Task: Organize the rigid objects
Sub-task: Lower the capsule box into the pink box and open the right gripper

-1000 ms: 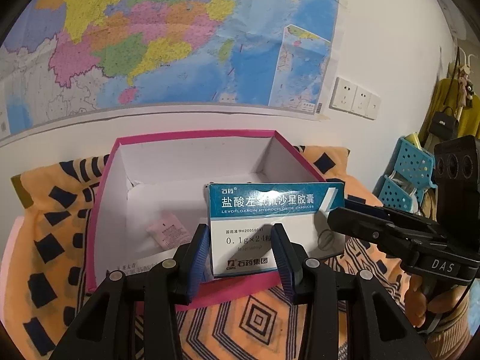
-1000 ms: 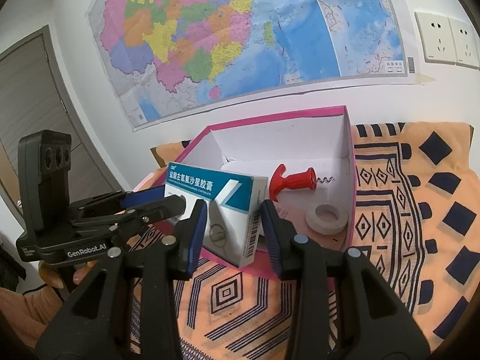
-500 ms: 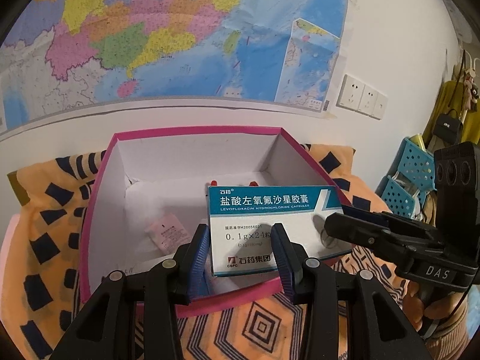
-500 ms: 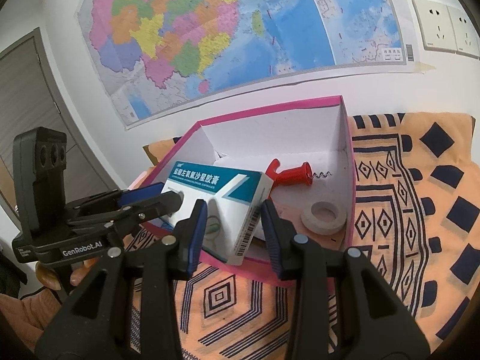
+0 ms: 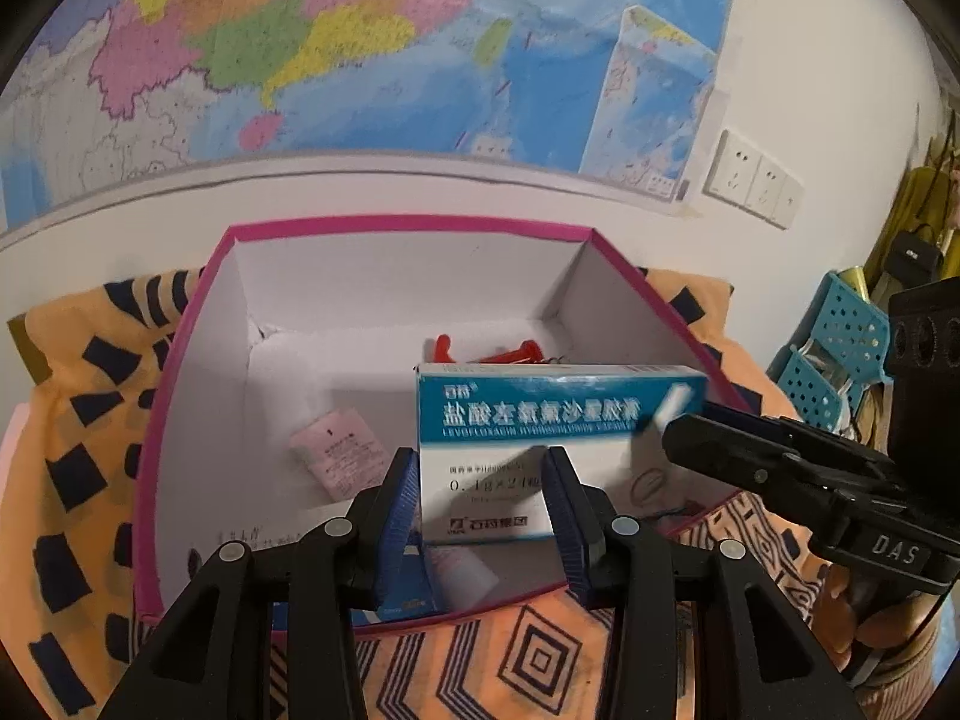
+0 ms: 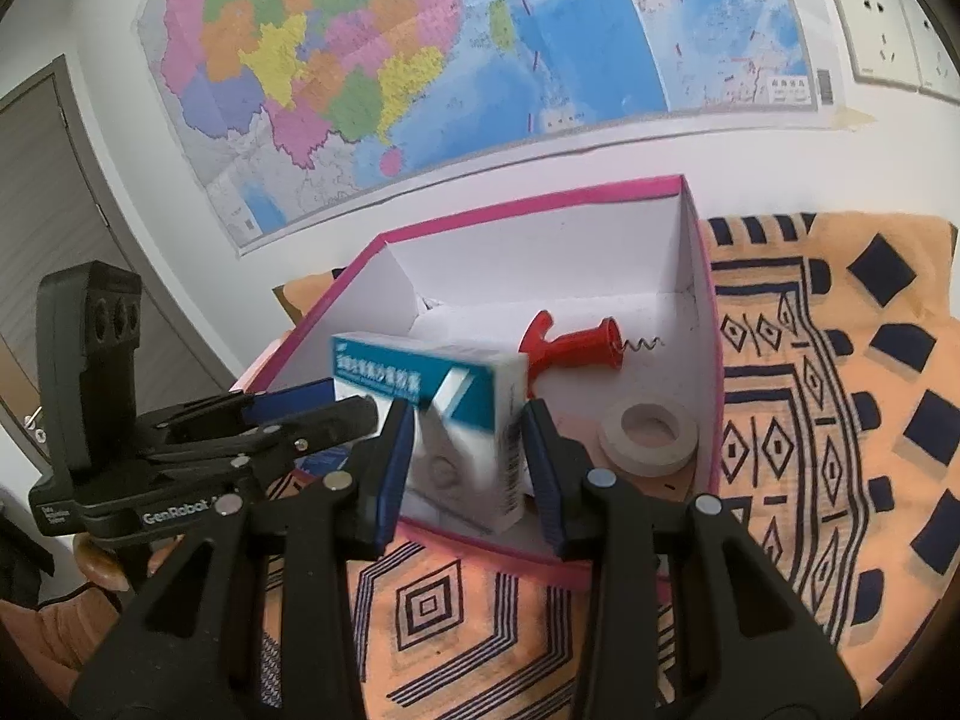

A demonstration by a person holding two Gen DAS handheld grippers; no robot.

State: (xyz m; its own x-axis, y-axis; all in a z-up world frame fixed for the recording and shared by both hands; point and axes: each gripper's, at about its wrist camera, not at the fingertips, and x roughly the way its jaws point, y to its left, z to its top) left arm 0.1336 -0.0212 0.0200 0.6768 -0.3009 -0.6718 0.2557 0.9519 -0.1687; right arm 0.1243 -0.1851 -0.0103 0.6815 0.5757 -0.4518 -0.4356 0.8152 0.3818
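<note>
A teal-and-white medicine box (image 5: 540, 438) (image 6: 462, 420) is held inside the pink-rimmed cardboard box (image 5: 180, 360) (image 6: 702, 312), above its near part. My left gripper (image 5: 480, 498) is shut on the medicine box's lower left part. My right gripper (image 6: 468, 462) is shut on its right end. In the cardboard box lie a red corkscrew (image 6: 570, 342), a white tape roll (image 6: 651, 435) and a pink sachet (image 5: 339, 450).
The cardboard box stands on an orange patterned cloth (image 6: 810, 420) against a white wall with a map (image 5: 360, 48). Wall sockets (image 5: 756, 186) are at the right. Blue plastic baskets (image 5: 834, 354) stand far right. A door (image 6: 54, 210) is at the left.
Both grippers have carried the medicine box forward and down, from above the cardboard box's near rim to inside it. More of the box's inside shows now.
</note>
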